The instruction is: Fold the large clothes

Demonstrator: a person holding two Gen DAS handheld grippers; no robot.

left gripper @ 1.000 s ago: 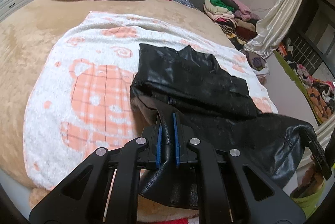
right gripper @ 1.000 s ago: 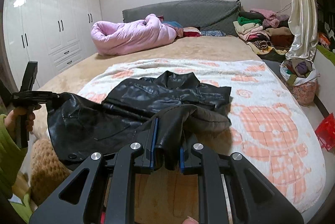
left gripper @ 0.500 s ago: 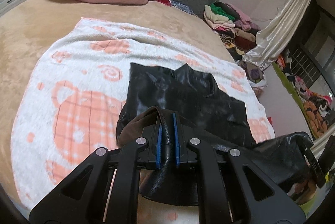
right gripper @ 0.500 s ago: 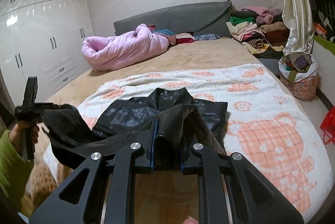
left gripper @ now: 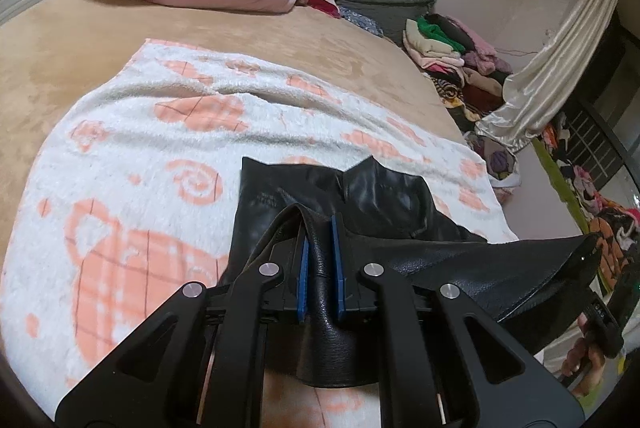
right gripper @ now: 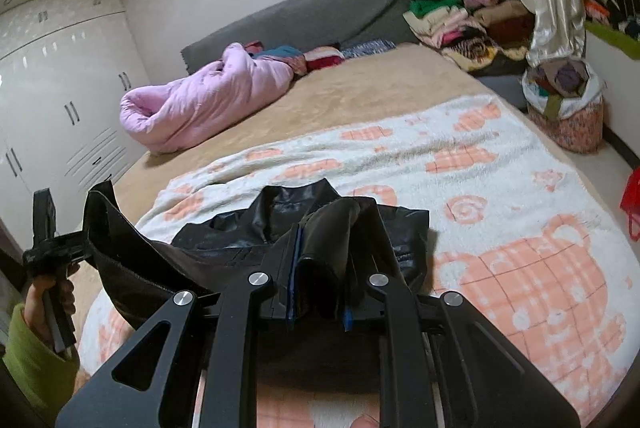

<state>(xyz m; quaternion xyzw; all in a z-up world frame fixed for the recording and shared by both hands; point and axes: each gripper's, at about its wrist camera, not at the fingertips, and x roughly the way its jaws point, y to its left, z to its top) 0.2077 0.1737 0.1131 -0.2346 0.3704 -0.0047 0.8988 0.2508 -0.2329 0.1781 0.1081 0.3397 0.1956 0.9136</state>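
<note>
On bed blanket (left gripper: 120,164), glossy black jacket (left gripper: 360,196) half-folded.

Light: even indoor, moderately bright.
Glare: sheen on wardrobe doors (right gripper: 60,100) and black jacket (left gripper: 384,192).
Distortion: strong fisheye, dark corners.
Blur: slight at edges.

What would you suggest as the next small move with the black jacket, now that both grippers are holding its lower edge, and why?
Probably carry both corners a little farther toward the collar, then lower them. The left gripper and right gripper are each shut on the black leather jacket; its held edge hangs above the part lying on the bear-print blanket, so the fold is not yet laid down.
</note>
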